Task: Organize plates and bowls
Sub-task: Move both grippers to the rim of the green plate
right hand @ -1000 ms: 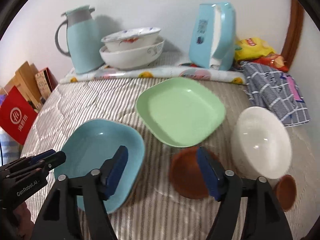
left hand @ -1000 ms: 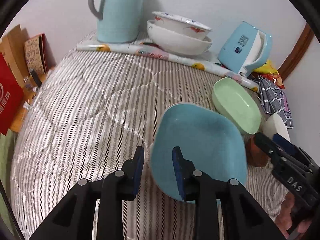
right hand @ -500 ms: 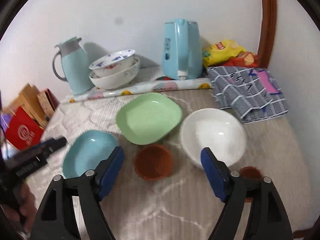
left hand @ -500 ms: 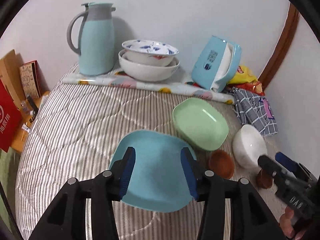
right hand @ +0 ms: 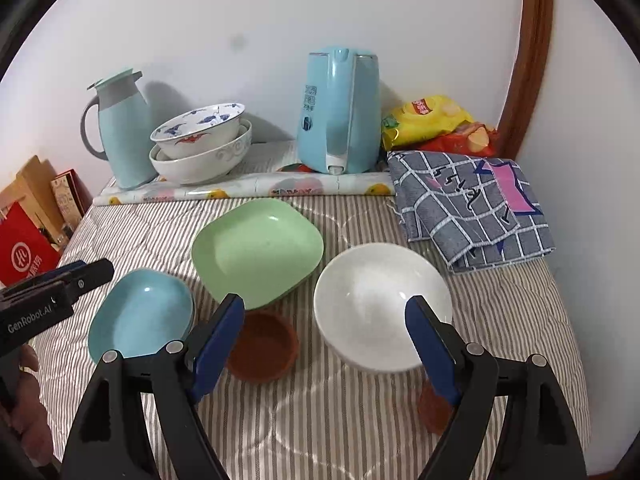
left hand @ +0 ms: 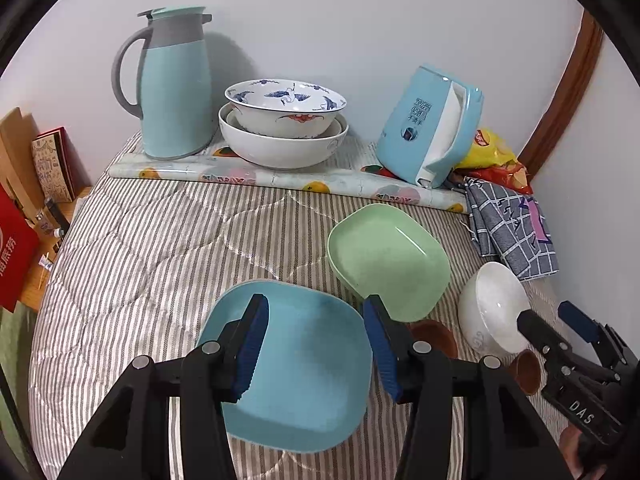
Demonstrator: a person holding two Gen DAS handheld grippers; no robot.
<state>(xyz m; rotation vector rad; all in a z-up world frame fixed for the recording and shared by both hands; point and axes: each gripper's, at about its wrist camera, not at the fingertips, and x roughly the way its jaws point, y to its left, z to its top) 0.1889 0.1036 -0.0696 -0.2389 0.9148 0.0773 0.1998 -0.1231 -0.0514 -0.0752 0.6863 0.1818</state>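
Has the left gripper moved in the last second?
Yes. The left gripper has pulled back and up from the blue plate, its jaws just opening; the jug by the wall looks farther off.

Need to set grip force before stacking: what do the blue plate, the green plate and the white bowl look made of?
Blue plate and green plate: probably plastic or melamine, with flat pastel colour and a soft satin sheen. White bowl: likely glazed ceramic, glossy with a bright highlight and a thick rim, though melamine can't be ruled out.

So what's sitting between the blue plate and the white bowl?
A small brown dish lies between the blue plate and the white bowl, clearest in the right wrist view.
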